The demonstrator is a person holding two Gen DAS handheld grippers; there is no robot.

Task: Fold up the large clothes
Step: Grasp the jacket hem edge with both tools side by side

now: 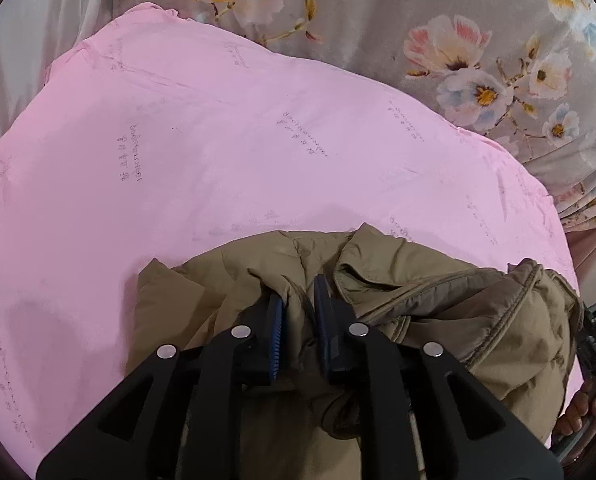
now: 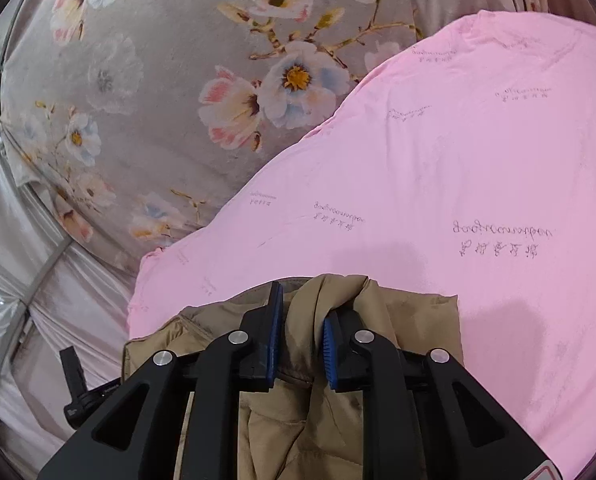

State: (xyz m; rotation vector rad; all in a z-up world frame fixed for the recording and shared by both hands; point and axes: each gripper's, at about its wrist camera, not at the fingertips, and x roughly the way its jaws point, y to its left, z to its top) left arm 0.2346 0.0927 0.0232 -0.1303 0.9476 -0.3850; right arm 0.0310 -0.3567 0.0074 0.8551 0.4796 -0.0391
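Laying the khaki padded jacket (image 1: 417,308) down on the pink sheet (image 1: 218,152) looks like the step in hand, and both tongs have a bunch of its fabric between their blue pads. The left gripper (image 1: 299,300) stands narrowly parted with a ridge of cloth rising in the gap; whether the pads press it I cannot tell for sure. The right gripper (image 2: 301,308) shows the same, its jaws a little apart around a fold near the jacket's edge. The jacket lies crumpled at the near edge of the sheet, which covers a bed with a flowered quilt (image 1: 457,40) beyond. To do this well, I judge the two grips should be drawn apart so the cloth spreads flat before release, keeping seams straight and the padding unbunched.
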